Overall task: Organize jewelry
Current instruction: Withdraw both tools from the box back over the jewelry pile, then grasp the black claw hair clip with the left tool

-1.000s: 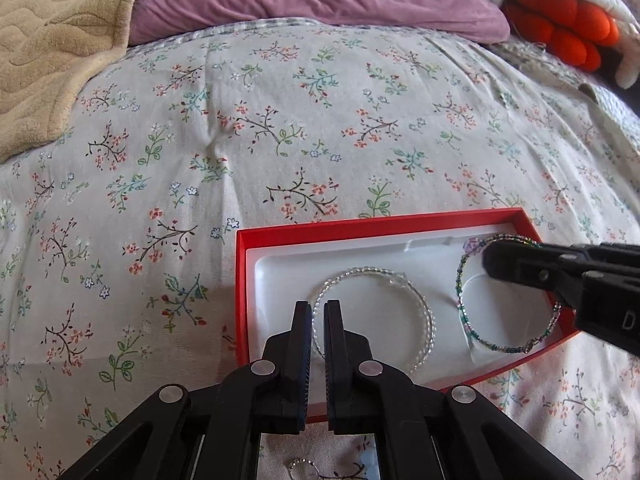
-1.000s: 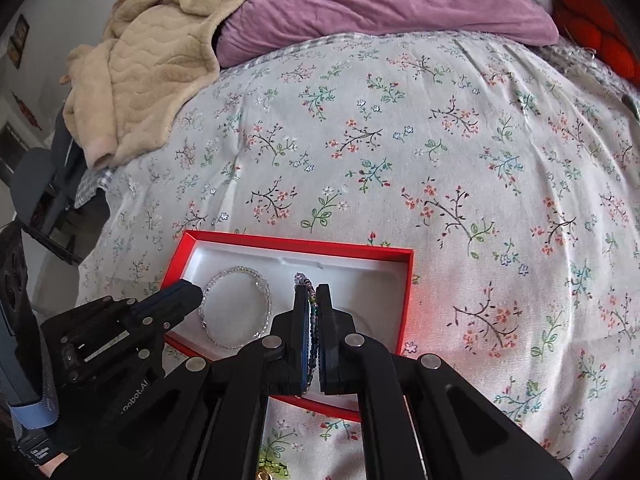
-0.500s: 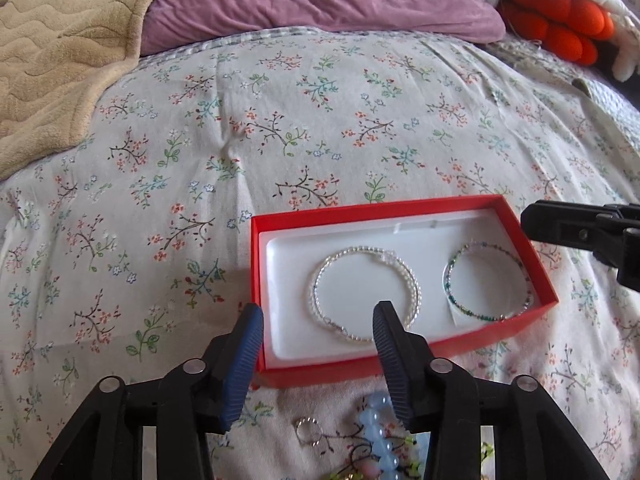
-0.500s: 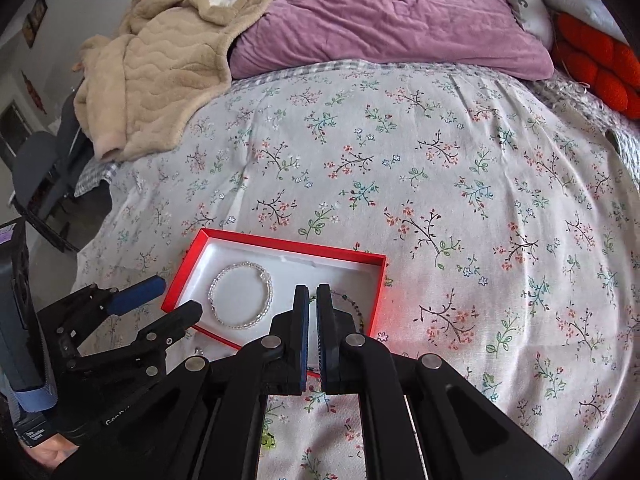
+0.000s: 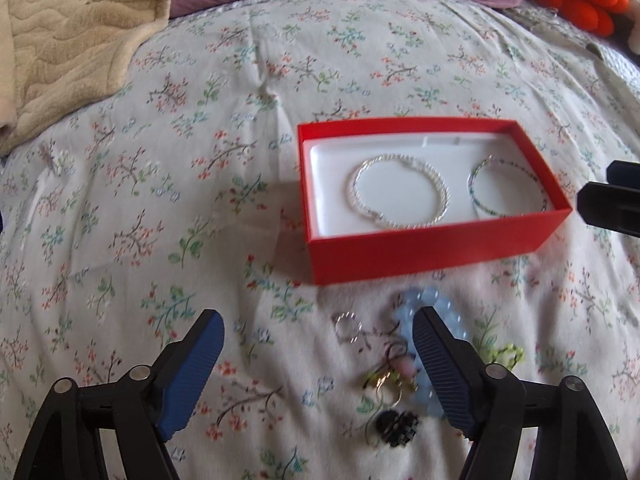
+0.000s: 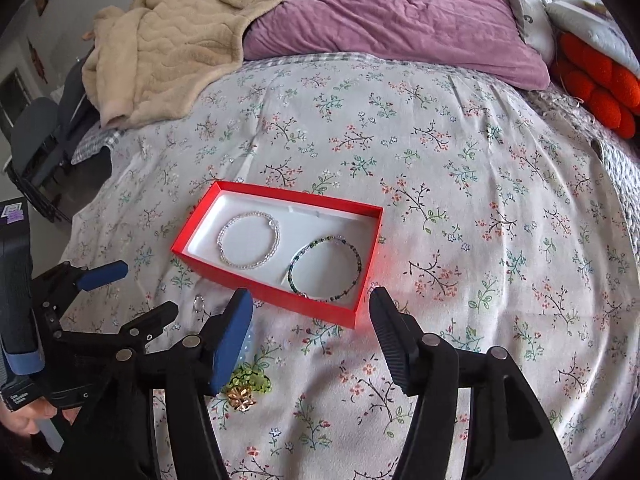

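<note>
The red box (image 6: 276, 276) is seen mid-frame on the flowered bedspread (image 6: 480, 200), with a clear bracelet (image 6: 249, 245) and a green bracelet (image 6: 325, 267) inside. Both the left gripper (image 5: 318, 356) and right gripper (image 6: 311, 332) are opening, with nothing held.

You are working over a bed covered with a floral bedspread (image 6: 440, 184). On it sits an open red box (image 6: 256, 280), and just in front of the box lies a small scatter of loose jewelry: a silver ring (image 5: 347, 325), a pale blue beaded bracelet (image 5: 414, 320), a green beaded piece (image 6: 250, 378) and a gold flower charm (image 6: 241, 397). At the head of the bed you have a beige blanket (image 6: 168, 48), a purple pillow (image 6: 392, 16) and an orange plush (image 6: 596, 84).
</note>
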